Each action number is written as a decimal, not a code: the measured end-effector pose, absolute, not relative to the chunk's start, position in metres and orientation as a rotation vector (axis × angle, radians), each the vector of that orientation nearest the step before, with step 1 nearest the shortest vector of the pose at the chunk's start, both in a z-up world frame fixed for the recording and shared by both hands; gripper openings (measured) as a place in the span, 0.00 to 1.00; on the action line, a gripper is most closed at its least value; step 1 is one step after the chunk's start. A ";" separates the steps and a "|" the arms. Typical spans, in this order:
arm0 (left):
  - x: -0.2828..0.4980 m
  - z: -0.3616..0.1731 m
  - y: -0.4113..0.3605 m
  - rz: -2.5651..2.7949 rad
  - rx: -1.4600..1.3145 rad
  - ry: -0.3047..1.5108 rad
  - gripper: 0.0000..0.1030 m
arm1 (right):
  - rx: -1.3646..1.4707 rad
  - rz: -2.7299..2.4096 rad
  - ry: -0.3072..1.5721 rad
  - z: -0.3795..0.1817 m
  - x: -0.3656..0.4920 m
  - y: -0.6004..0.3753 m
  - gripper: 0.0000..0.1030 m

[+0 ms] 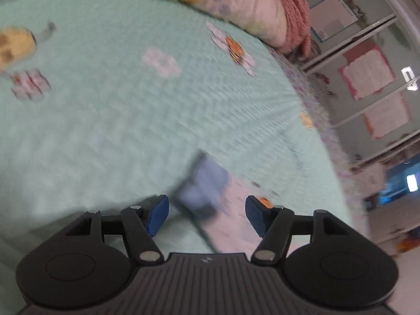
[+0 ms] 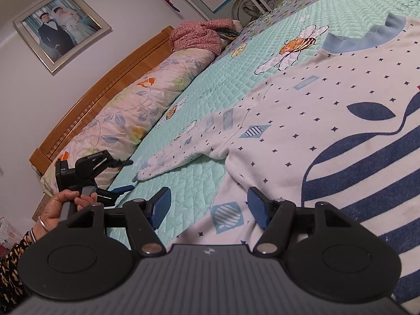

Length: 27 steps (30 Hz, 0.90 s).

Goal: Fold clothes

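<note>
A white long-sleeved top (image 2: 302,120) with a light blue collar, small dark dots and navy stripes lies spread flat on the mint quilted bedspread (image 2: 199,191). My right gripper (image 2: 208,207) is open above the top's near edge, and nothing is pinched between its pads. My left gripper (image 2: 126,176), held by a hand (image 2: 60,207), is open at the tip of the outstretched sleeve (image 2: 183,152). The left wrist view is blurred. There my left gripper (image 1: 207,214) stands wide apart over the sleeve's blue cuff (image 1: 202,186), with its pads clear of the cloth.
A rolled floral quilt (image 2: 126,110) lies along the wooden headboard (image 2: 105,78). A bundle of pink cloth (image 2: 197,36) sits at its far end. The bed's edge (image 1: 328,131) drops off to the right in the left wrist view. A framed photo (image 2: 60,29) hangs on the wall.
</note>
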<state>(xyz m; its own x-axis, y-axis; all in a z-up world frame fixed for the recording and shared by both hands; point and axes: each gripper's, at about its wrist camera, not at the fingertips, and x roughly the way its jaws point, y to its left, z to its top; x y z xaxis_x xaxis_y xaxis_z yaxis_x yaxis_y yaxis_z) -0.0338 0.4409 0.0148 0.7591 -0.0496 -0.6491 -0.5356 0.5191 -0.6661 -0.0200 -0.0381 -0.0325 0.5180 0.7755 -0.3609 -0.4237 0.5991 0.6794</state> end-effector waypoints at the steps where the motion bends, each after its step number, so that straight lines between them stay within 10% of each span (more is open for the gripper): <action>1: -0.028 0.013 0.437 0.319 -0.993 0.684 0.65 | 0.562 0.766 0.704 -0.033 -0.020 -0.038 0.64; 4: -0.021 0.009 0.432 0.369 -1.032 0.645 0.64 | 0.560 0.766 0.702 -0.033 -0.021 -0.038 0.64; 5: -0.019 0.008 0.432 0.383 -1.048 0.626 0.50 | 0.558 0.766 0.701 -0.033 -0.021 -0.038 0.64; 6: -0.017 0.007 0.432 0.392 -1.054 0.622 0.15 | 0.557 0.765 0.701 -0.033 -0.021 -0.038 0.64; 7: -0.015 0.005 0.433 0.401 -1.058 0.622 0.10 | 0.555 0.765 0.700 -0.032 -0.022 -0.037 0.64; 22: -0.033 0.009 0.439 0.412 -0.835 0.633 0.11 | 0.573 0.769 0.707 -0.031 -0.018 -0.040 0.64; 27: -0.039 0.014 0.440 0.421 -0.875 0.645 0.37 | 0.695 0.799 0.733 -0.033 -0.011 -0.053 0.65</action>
<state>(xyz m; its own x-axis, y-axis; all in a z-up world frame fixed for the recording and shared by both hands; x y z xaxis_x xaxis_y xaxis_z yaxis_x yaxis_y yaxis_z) -0.0387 0.4398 0.0139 0.7357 0.0806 -0.6724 -0.5833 0.5799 -0.5687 -0.0107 -0.0528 -0.0333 0.4891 0.8171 -0.3053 -0.3740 0.5126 0.7729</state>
